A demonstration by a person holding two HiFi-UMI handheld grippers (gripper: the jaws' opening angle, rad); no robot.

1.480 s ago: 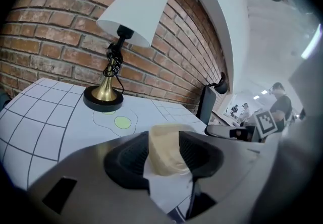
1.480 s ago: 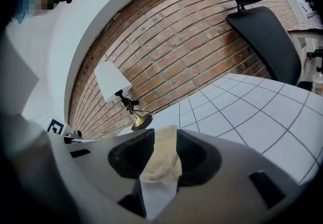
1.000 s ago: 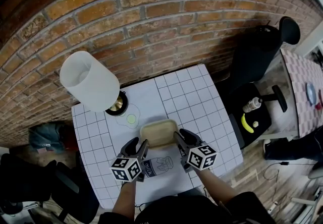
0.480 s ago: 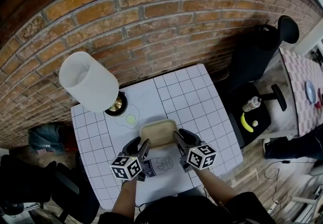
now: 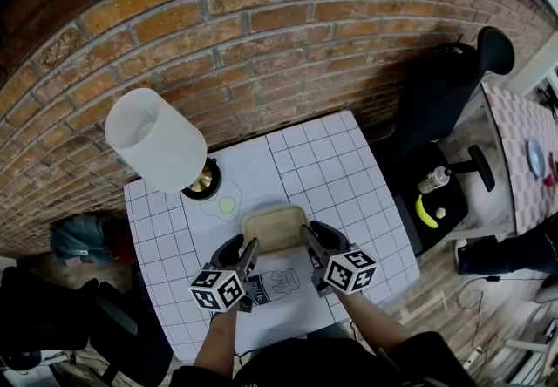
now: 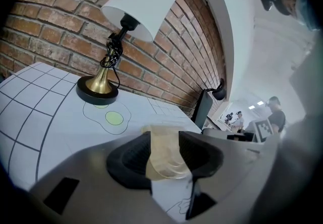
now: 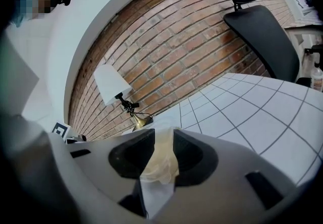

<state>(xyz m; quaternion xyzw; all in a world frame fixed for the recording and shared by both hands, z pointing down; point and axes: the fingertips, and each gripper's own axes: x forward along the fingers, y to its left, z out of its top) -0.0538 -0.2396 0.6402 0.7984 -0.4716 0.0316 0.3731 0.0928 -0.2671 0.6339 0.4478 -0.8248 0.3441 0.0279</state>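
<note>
Gripping beige tray [image 5: 274, 228] at both ends, left tool [image 5: 248, 247] and right tool [image 5: 306, 234] clamped shut; seemingly raised off tabletop [image 5: 324, 152]; not yet set down.

From above, the lampshade [image 5: 155, 139] covers most of the lamp base [image 5: 209, 179]. The left tool [image 5: 244, 253] and right tool [image 5: 309, 237] hide both side rims of the tray [image 5: 274, 228] and part of the drawing [image 5: 281, 281] on the counter [image 5: 336, 163]. Each gripper view shows only a sliver of tray.
</note>
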